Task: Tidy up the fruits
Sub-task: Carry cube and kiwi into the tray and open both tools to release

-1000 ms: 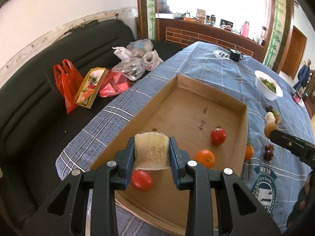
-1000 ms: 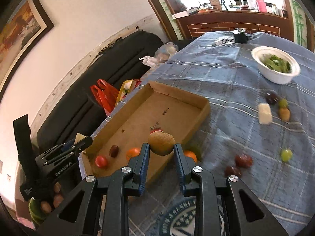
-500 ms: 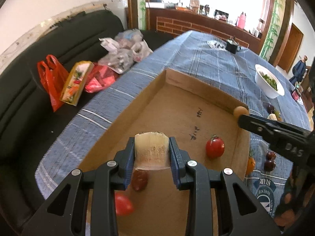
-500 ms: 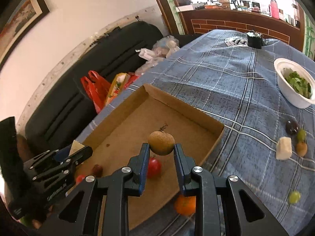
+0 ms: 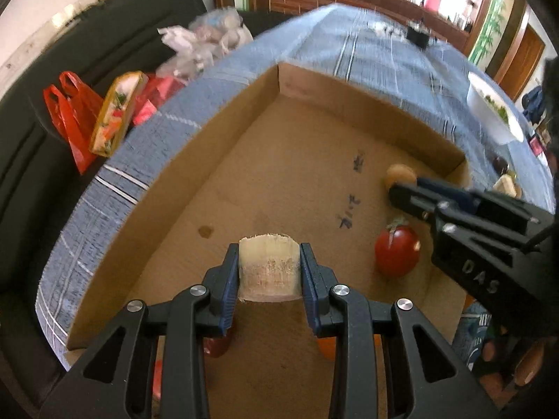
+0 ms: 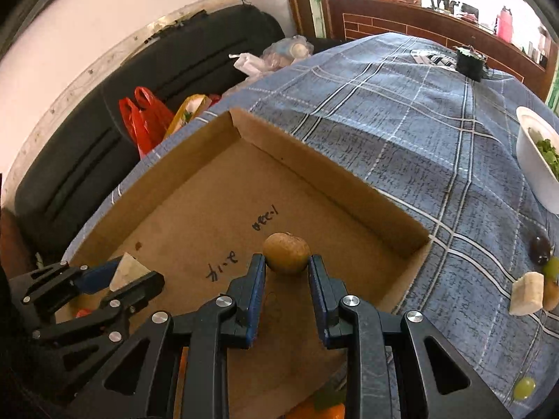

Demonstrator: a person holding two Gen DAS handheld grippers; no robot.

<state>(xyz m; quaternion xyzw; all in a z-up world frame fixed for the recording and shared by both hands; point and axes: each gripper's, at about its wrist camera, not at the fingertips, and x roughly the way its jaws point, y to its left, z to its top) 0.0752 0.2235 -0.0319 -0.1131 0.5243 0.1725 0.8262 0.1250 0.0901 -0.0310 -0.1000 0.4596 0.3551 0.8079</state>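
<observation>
A shallow cardboard box [image 5: 223, 132] [image 6: 300, 150] lies on the blue plaid tablecloth. My left gripper [image 5: 269, 258] is shut on a pale sugarcane piece [image 5: 269, 268] and holds it over the box floor. My right gripper [image 6: 286, 265] is shut on a small brown round fruit [image 6: 286, 252] over the box; it shows in the left wrist view [image 5: 400, 174] at the right. A red tomato [image 5: 397, 255] lies in the box. More red and orange fruit sits partly hidden under my left fingers [image 5: 223, 279].
On the cloth right of the box lie a pale fruit chunk [image 6: 527, 293], a dark grape [image 6: 539, 248] and green grapes [image 6: 524, 387]. A white bowl of greens [image 6: 534, 160] stands at the right. A black sofa with red bags [image 6: 143, 122] borders the table's left.
Both grippers have moved forward and lower over the box. The right gripper with the brown fruit has come further in over the box floor. The left still grips the cane piece.
</observation>
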